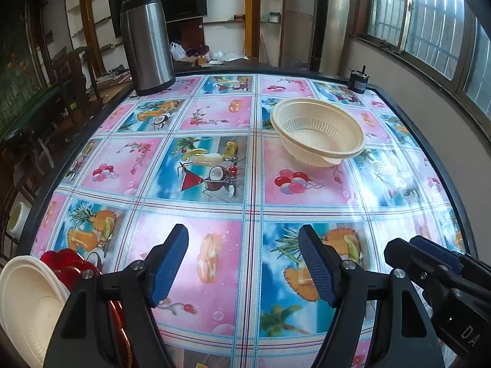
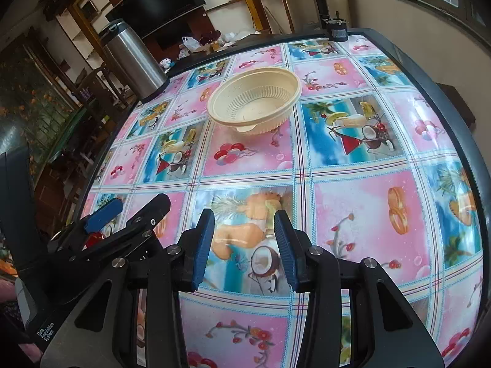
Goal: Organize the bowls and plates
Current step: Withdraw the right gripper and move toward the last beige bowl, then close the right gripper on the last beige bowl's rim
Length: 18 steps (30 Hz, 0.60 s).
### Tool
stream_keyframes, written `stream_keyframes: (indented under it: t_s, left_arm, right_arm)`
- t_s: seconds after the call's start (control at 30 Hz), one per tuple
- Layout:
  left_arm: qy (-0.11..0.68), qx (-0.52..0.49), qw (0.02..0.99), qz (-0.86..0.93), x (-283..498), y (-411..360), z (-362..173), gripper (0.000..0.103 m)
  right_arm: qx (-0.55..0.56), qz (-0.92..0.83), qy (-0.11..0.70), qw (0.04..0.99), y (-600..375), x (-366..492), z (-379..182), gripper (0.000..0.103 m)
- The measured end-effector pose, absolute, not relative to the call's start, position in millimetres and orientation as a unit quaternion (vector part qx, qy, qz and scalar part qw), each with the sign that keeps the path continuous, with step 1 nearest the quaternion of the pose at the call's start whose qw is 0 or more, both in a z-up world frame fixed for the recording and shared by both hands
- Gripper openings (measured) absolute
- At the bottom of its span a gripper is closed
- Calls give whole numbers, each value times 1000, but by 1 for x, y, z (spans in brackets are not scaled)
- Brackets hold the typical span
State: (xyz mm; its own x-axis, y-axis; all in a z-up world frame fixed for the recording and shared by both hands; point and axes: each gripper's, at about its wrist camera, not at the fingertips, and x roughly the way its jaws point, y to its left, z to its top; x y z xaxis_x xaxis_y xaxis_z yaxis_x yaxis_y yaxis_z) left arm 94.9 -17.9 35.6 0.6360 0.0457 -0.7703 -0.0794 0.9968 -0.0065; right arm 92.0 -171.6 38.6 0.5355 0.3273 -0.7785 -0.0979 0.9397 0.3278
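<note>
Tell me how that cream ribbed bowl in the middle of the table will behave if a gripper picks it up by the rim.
The cream bowl looks like thin moulded plastic, so probably light, with a rim that may flex. On the glossy tablecloth it would likely slide rather than tip, being wide and low.

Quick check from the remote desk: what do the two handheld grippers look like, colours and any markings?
Both match: the left gripper and right gripper have matte black angular frames with silver round pivot bolts, and each carries two fingers faced with ribbed blue pads. The left unit's black housing bears white lettering reading "Data Acquisition System". No cables, hands or sleeves show.
</note>
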Motion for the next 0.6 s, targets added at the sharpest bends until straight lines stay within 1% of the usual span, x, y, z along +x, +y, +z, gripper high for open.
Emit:
stream_keyframes:
  t_s: [0.6]
  left_arm:
    - [445, -31, 894, 47, 160, -34, 27, 74]
  right_arm:
    - [113, 107, 475, 866, -189, 167, 35, 40]
